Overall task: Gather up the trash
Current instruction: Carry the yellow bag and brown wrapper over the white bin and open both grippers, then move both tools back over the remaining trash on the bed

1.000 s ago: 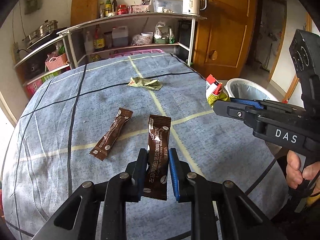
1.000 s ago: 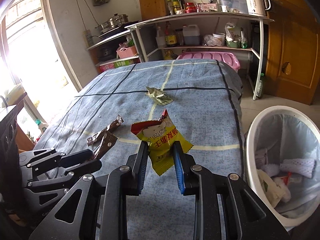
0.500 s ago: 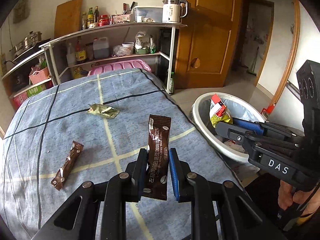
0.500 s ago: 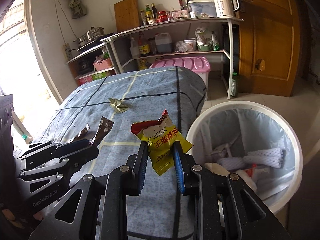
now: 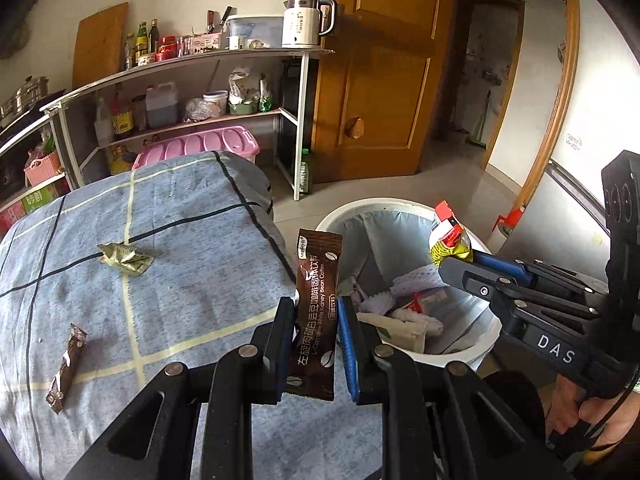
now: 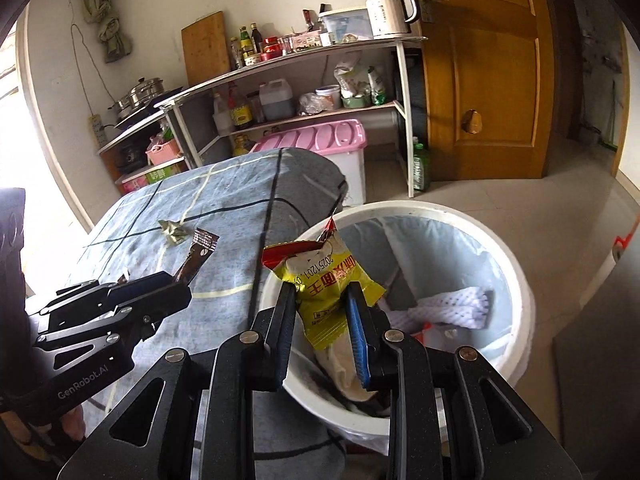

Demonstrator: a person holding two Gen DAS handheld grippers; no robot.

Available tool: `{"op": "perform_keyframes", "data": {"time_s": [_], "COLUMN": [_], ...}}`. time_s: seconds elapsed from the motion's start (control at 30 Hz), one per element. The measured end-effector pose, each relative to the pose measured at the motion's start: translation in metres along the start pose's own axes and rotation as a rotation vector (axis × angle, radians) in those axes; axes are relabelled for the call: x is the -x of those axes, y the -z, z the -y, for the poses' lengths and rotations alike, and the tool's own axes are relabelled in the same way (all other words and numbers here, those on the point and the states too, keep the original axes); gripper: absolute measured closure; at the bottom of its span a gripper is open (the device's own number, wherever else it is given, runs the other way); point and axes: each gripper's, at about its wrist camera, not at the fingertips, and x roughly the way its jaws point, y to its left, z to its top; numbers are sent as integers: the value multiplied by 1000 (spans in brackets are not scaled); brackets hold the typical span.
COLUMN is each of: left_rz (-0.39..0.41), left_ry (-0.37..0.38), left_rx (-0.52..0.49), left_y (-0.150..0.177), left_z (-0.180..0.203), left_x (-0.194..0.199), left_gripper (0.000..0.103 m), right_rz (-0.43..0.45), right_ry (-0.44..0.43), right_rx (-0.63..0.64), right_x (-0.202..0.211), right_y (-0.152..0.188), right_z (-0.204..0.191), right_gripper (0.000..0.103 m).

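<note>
Now both tongs hold trash: the left gripper (image 5: pixel 315 322) is clamped on a brown coffee sachet (image 5: pixel 317 292), the right gripper (image 6: pixel 321 322) on a yellow snack packet (image 6: pixel 326 286). Directly below the right tongs sits the white bin (image 6: pixel 516 276); releasing there should drop cleanly. The left tongs sit short of the rim and should probably move over it first.

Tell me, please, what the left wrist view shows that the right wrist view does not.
Only the left view shows the second coffee stick lying whole on the table. Only the right view shows the green bottle on the floor clearly. Both show the bin, the held coffee stick, the yellow packet and the green wrapper.
</note>
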Motion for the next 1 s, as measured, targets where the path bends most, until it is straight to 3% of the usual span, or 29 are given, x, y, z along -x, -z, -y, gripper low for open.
{"op": "perform_keyframes", "data": {"time_s": [0.53, 0.57, 0.6, 0.67, 0.83, 0.93, 1.0], "left_rz": [-54, -55, -58, -61, -51, -36, -24], "left_ry": [66, 67, 63, 49, 42, 36, 31], "left_rx": [1, -1, 0, 7, 16, 21, 22], "left_y": [-16, -16, -16, -16, -15, -14, -14], "left_z": [38, 38, 38, 37, 34, 32, 29], "left_x": [-50, -52, -53, -55, -50, -42, -36], "left_gripper": [80, 80, 80, 67, 65, 54, 53], "right_rz": [-75, -79, -84, -86, -84, -78, -74], "right_ry": [113, 116, 122, 128, 126, 117, 112], "right_rx": [-41, -44, -50, -58, -74, -83, -83], "right_x": [-15, -16, -17, -18, -16, -14, -12], "right_y": [1, 1, 2, 2, 5, 6, 7], "right_z": [56, 58, 60, 64, 65, 62, 59], "right_gripper": [76, 73, 64, 50, 50, 50, 50]}}
